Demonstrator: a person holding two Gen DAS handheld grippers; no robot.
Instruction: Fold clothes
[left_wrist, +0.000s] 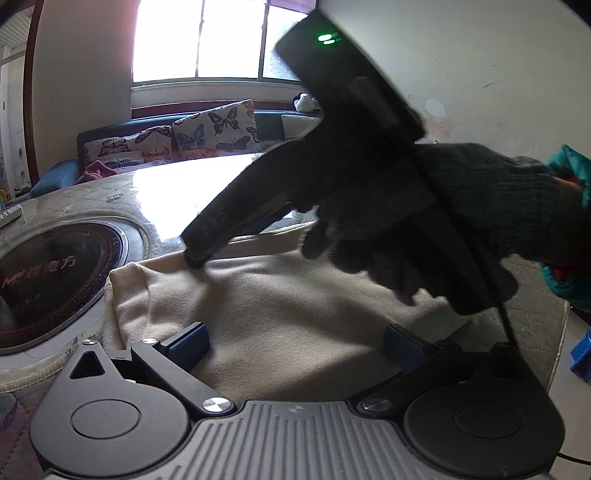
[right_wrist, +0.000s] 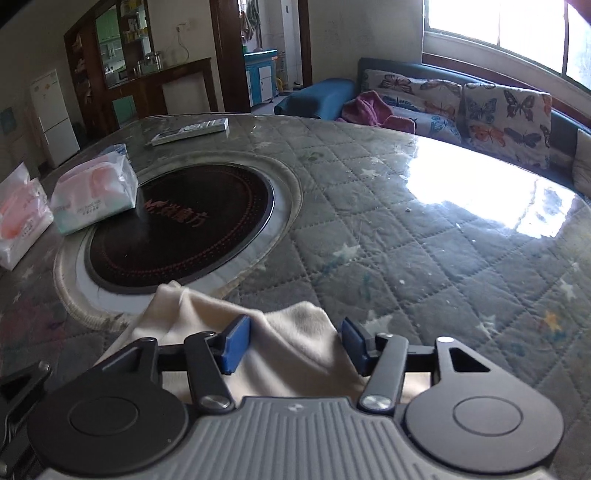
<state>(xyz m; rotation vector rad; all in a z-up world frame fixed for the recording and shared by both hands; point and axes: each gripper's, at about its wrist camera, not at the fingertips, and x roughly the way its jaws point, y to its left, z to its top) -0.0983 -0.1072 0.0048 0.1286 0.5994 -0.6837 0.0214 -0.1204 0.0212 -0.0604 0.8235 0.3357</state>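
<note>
A cream cloth (left_wrist: 277, 302) lies bunched on the round table. My left gripper (left_wrist: 295, 343) hovers over its near part with jaws spread wide and nothing pinched. Beyond it, a black-gloved hand (left_wrist: 461, 221) holds my right gripper (left_wrist: 195, 254), whose tips touch the cloth's far left corner. In the right wrist view a raised ridge of the cloth (right_wrist: 177, 310) sits between the blue pads (right_wrist: 236, 343) of my right gripper (right_wrist: 295, 341). Those jaws stand apart and do not squeeze the fabric.
A black round cooktop (right_wrist: 184, 229) is set into the quilted table (right_wrist: 406, 240) just past the cloth. Two tissue packs (right_wrist: 92, 192) and a remote (right_wrist: 190, 131) lie at the far left. A sofa (right_wrist: 480, 103) with butterfly cushions stands under the window.
</note>
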